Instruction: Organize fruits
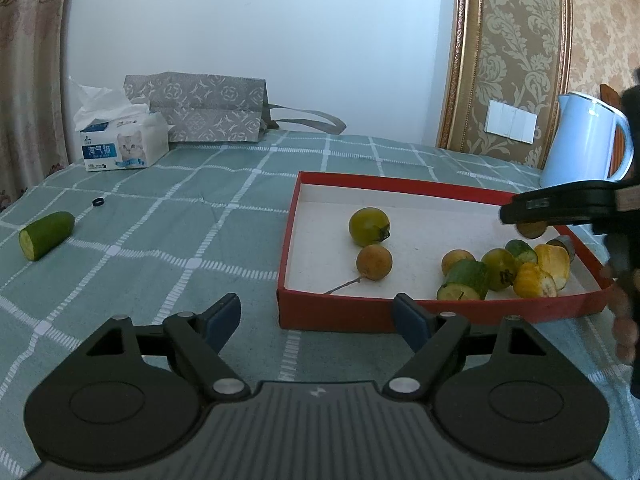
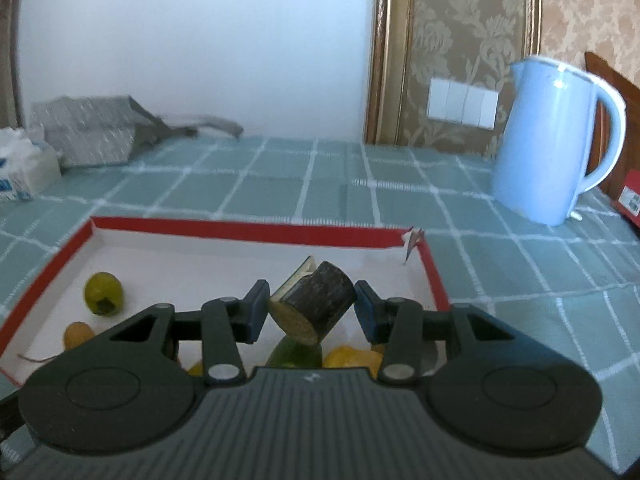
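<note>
A red box (image 1: 400, 314) with a white floor holds green persimmons (image 1: 368, 226), a brown longan (image 1: 374, 262), cucumber pieces (image 1: 466, 280) and yellow fruit pieces (image 1: 544, 268). My left gripper (image 1: 318, 322) is open and empty, just before the box's near wall. A cucumber piece (image 1: 46, 235) lies on the cloth at far left. My right gripper (image 2: 310, 310) hangs over the box's right part (image 2: 434, 276), shut on a dark cucumber chunk (image 2: 316, 306); it shows in the left wrist view (image 1: 532, 229) too.
A blue kettle (image 2: 556, 140) stands at the back right. A tissue pack (image 1: 124, 144) and a grey patterned bag (image 1: 200, 108) are at the back left. A small black ring (image 1: 98, 201) lies on the green checked tablecloth (image 1: 180, 232).
</note>
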Action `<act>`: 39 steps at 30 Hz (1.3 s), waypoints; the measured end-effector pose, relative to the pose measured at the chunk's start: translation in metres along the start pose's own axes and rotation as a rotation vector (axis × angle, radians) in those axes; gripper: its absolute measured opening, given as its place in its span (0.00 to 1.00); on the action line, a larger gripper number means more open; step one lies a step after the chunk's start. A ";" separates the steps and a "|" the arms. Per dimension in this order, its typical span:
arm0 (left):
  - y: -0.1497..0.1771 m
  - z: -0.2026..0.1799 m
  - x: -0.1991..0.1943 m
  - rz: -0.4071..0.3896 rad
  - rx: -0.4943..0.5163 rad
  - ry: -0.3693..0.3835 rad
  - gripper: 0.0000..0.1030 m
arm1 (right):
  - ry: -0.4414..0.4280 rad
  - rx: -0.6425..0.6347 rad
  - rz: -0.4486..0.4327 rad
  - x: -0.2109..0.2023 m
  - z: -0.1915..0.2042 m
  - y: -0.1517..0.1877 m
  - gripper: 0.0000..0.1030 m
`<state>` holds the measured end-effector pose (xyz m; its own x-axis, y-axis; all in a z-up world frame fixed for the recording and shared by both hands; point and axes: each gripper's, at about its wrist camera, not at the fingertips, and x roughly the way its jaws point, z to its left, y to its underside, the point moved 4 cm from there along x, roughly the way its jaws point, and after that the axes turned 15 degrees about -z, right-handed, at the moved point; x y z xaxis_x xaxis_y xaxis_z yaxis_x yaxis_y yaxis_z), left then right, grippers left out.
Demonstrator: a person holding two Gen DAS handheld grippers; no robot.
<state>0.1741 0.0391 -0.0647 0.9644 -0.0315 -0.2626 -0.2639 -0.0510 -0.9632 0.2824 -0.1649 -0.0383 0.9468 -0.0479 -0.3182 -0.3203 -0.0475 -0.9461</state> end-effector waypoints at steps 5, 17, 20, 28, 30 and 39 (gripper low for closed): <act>0.000 0.000 0.000 -0.004 0.006 -0.003 0.82 | 0.026 -0.027 0.059 0.022 0.005 0.004 0.42; 0.001 0.000 0.001 -0.003 0.003 -0.013 0.85 | 0.043 0.011 0.004 0.009 0.003 -0.001 0.75; 0.001 -0.001 0.000 -0.011 0.019 -0.022 0.86 | 0.023 0.042 -0.049 -0.018 -0.004 -0.002 0.75; 0.002 -0.006 -0.003 -0.034 0.066 -0.051 0.89 | 0.010 0.110 -0.166 -0.105 -0.023 0.025 0.87; 0.002 -0.007 -0.004 -0.039 0.081 -0.055 0.89 | -0.001 0.126 -0.179 -0.124 -0.025 0.034 0.90; 0.010 -0.015 -0.028 -0.010 0.065 -0.069 0.89 | 0.000 0.149 -0.152 -0.162 -0.018 0.072 0.98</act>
<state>0.1443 0.0246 -0.0664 0.9664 0.0377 -0.2544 -0.2551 0.0137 -0.9668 0.1055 -0.1782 -0.0535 0.9840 -0.0516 -0.1707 -0.1654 0.0936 -0.9818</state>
